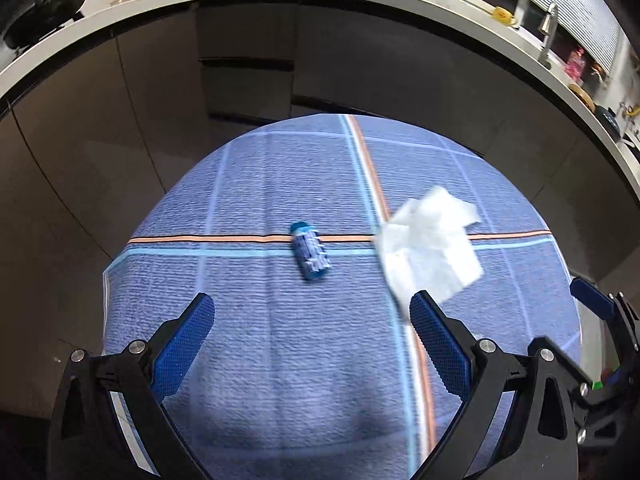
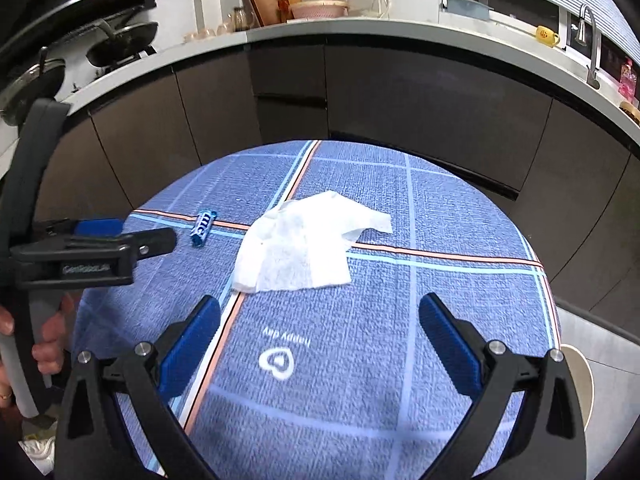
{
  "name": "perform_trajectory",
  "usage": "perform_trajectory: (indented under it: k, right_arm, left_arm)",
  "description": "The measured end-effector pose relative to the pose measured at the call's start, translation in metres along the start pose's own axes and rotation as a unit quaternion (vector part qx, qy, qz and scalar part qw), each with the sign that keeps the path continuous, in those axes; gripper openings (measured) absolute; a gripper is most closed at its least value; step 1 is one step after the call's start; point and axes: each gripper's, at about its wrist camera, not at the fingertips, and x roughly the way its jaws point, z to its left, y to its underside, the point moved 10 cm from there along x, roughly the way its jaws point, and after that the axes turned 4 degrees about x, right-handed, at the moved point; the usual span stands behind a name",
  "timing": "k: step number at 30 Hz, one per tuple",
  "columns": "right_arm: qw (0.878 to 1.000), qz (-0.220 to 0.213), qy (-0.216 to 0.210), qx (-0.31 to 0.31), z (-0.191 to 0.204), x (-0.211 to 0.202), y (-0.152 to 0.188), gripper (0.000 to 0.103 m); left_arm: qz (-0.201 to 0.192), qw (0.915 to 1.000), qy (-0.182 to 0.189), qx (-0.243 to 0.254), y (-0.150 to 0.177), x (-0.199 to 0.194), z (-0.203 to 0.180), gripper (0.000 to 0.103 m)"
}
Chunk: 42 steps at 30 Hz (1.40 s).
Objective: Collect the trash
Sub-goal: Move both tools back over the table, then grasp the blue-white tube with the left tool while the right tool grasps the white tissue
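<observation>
A round bench [image 1: 280, 380] under a blue cloth with light-blue and orange stripes carries 2 pieces of trash: a crumpled white tissue [image 1: 430, 250] and a small blue wrapper [image 1: 310, 254].

In the left wrist view the left gripper [image 1: 312, 312] hangs above the cloth with its blue-padded fingers [image 1: 184, 344] spread wide and nothing between them. The wrapper lies ahead of it, near the crossing of the stripes, apart from both fingers. The tissue lies to the right of the wrapper, its near edge just beyond the right-hand finger; whether they touch cannot be told. The right gripper [image 1: 592, 304] shows partly at the right edge.

In the right wrist view the right gripper [image 2: 320, 312] is also spread wide and empty above the bench [image 2: 460, 320]. The tissue [image 2: 300, 248] lies ahead of it, between the fingers' lines, not touched. The wrapper [image 2: 202, 228] lies left of the tissue, near the tip of the left gripper [image 2: 132, 240], which comes in from the left edge.

Behind the bench runs a dark cabinet front with a pale counter [image 2: 400, 28].
</observation>
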Motion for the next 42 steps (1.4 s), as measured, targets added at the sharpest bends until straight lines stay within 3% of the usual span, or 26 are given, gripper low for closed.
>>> perform_trajectory:
  k: [12, 18, 22, 25, 26, 27, 28, 29, 30, 42]
  right_arm:
    - [0.998, 0.048, -0.016, 0.027, 0.015, 0.067, -0.023, 0.1]
    - [0.998, 0.065, -0.007, 0.015, 0.015, 0.102, -0.032, 0.099]
    - [0.997, 0.075, -0.02, 0.025, 0.017, 0.116, -0.035, 0.094]
    - [0.997, 0.078, -0.015, 0.015, 0.019, 0.123, -0.033, 0.079]
    - [0.996, 0.082, -0.016, 0.01, 0.021, 0.125, -0.032, 0.065]
    - [0.996, 0.084, -0.018, 0.006, 0.023, 0.127, -0.03, 0.045]
    - [0.996, 0.084, -0.017, 0.003, 0.024, 0.126, -0.028, 0.034]
    - [0.996, 0.083, -0.017, -0.001, 0.025, 0.125, -0.026, 0.015]
    - [0.996, 0.082, -0.02, -0.001, 0.026, 0.123, -0.024, 0.006]
    - [0.999, 0.029, -0.035, 0.02, 0.028, 0.059, -0.013, 0.005]
  left_arm:
    - [-0.003, 0.9999, 0.013, -0.011, -0.004, 0.011, 0.04, 0.093]
    - [0.013, 0.998, 0.062, -0.004, -0.003, 0.019, 0.03, 0.076]
    - [0.022, 0.9967, 0.078, 0.002, -0.003, 0.027, 0.022, 0.068]
    - [0.025, 0.9961, 0.085, 0.005, -0.006, 0.031, 0.016, 0.063]
    - [0.025, 0.9959, 0.087, 0.006, -0.007, 0.032, 0.015, 0.06]
    - [0.027, 0.9955, 0.09, 0.008, -0.009, 0.034, 0.013, 0.058]
    - [0.028, 0.9953, 0.092, 0.008, -0.01, 0.036, 0.011, 0.055]
    - [0.029, 0.995, 0.096, 0.009, -0.013, 0.038, 0.009, 0.052]
    - [0.03, 0.9947, 0.098, 0.009, -0.014, 0.04, 0.007, 0.051]
    - [0.054, 0.9946, 0.085, 0.023, -0.018, 0.068, -0.007, 0.033]
